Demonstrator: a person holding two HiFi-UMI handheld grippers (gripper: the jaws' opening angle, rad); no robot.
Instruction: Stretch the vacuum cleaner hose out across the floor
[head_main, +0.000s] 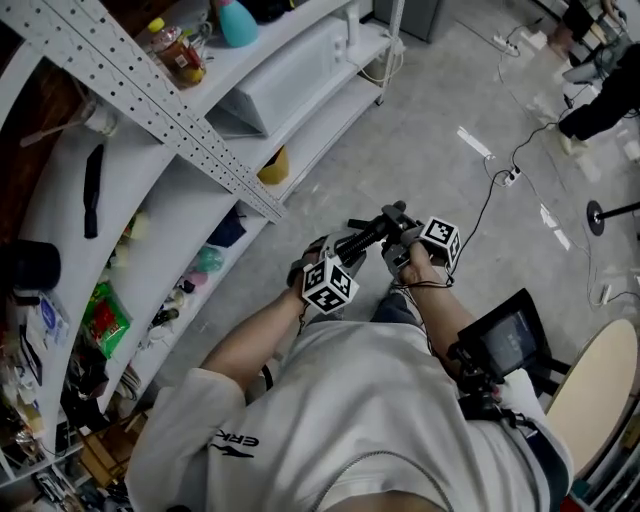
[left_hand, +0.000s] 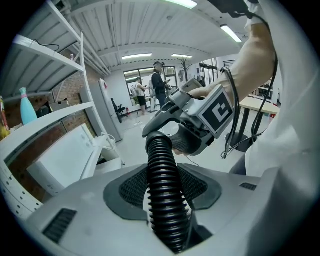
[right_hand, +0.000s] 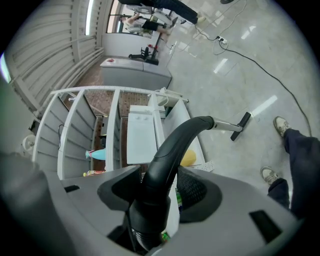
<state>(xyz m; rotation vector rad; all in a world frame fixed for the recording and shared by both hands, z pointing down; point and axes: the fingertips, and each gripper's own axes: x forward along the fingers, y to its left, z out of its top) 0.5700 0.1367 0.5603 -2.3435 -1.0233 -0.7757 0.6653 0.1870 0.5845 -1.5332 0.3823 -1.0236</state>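
Note:
In the head view both grippers are held close together in front of the person's body, above the floor. My left gripper (head_main: 345, 255) is shut on the black ribbed vacuum hose (left_hand: 162, 180), which runs up from its jaws to the curved handle. My right gripper (head_main: 398, 238) is shut on that black curved handle (right_hand: 172, 155). Beyond the handle, a metal tube and a floor nozzle (right_hand: 240, 122) point out over the floor. The left gripper view shows the right gripper (left_hand: 202, 120) just past the hose's end. Where the rest of the hose lies is hidden.
A white shelving unit (head_main: 180, 140) with bottles and a white box stands close on the left. Cables and a power strip (head_main: 510, 177) cross the grey floor ahead. A round table (head_main: 600, 380) is at right. Another person's shoes (right_hand: 281, 127) stand nearby.

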